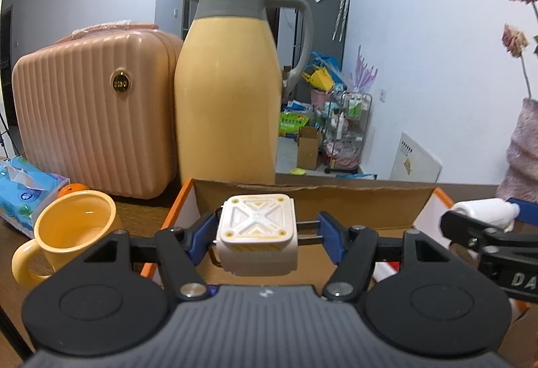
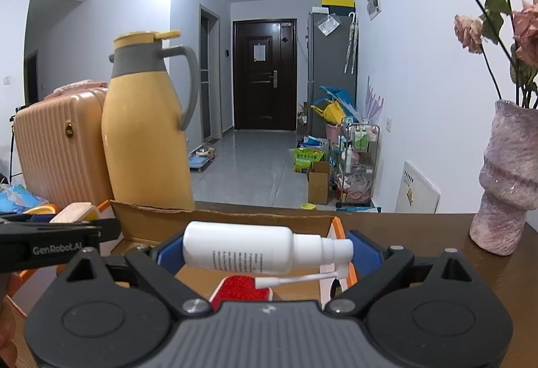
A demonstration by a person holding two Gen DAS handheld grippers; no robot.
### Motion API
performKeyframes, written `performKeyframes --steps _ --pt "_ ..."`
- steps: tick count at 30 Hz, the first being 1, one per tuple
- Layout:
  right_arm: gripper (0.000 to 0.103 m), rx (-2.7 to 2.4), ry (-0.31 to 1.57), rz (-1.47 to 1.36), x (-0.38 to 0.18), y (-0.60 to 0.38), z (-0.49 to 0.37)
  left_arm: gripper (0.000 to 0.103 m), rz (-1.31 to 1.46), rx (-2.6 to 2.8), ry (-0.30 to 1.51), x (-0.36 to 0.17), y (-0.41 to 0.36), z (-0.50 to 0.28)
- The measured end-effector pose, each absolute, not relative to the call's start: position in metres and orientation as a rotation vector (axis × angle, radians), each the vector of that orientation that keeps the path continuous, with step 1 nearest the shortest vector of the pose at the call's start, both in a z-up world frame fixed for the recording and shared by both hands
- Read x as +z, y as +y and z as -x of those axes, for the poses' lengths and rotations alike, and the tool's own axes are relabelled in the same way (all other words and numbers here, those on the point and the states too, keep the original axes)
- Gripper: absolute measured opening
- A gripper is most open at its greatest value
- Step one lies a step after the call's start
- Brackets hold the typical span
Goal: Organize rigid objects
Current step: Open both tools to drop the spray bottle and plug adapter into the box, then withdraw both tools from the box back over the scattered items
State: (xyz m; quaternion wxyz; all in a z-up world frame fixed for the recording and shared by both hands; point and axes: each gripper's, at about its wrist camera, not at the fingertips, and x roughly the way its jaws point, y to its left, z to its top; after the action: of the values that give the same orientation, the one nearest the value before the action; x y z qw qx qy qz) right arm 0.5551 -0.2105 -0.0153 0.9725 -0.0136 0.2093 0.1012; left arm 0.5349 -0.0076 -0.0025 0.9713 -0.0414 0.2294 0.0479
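1. Ribbed peach hard-shell case point(image 1: 94, 112), upright at the back left of the brown wooden surface point(image 2: 420, 233), out of my working path.

2. Tall yellow insulated jug with a grey collar and handle point(image 1: 228, 92), stood just beside the case and directly behind the box, also parked clear.

3. Open brown cardboard box with orange edges point(image 1: 336, 203), in front of the jug; I judged it the collecting place, since both my loads hung above its opening. A red-and-white item point(image 2: 240, 290) already lay inside; I could not tell what it was.

4. Mottled pink ceramic vase point(image 2: 504, 186) of dried roses, far right on the surface, well apart from the box.

5. Yellow ceramic mug point(image 1: 74, 233), empty, left of the box, still to be sorted in my estimate.

6. Blue tissue pack point(image 1: 23, 189), left edge, behind the mug.

7. White plastic spray bottle with small printed text point(image 2: 248, 248), lying crosswise, clenched end to end in my right hand-held gripper point(image 2: 265, 253) so it would drop flat into the box.

8. White square plug-in charger with yellow trim point(image 1: 257, 233), its prongs pointing right, pinched by my left hand-held gripper point(image 1: 265, 233) over the box's left half.
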Motion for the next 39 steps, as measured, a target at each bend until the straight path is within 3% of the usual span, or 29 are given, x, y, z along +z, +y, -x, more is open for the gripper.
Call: performKeyframes --steps 4,5,6,7,39 --pt "0.097 0.199 0.451 0.028 -0.02 -0.214 -0.56 0.069 0.076 0.106 0.493 -0.009 -0.003 -0.542" --pt "0.098 0.197 0.455 0.031 -0.021 -0.214 -0.56 0.081 0.084 0.107 0.5 -0.009 -0.001 -0.543" --pt "0.1 0.196 0.457 0.035 -0.021 -0.214 -0.56 0.101 0.093 0.112 0.5 -0.009 0.002 -0.542" --pt "0.103 0.192 0.455 0.035 -0.021 -0.215 -0.56 0.103 0.098 0.121 0.489 -0.007 0.005 -0.539" --pt "0.103 0.179 0.385 0.004 -0.012 -0.224 -0.528 0.103 0.103 0.156 0.44 0.001 0.01 -0.52"
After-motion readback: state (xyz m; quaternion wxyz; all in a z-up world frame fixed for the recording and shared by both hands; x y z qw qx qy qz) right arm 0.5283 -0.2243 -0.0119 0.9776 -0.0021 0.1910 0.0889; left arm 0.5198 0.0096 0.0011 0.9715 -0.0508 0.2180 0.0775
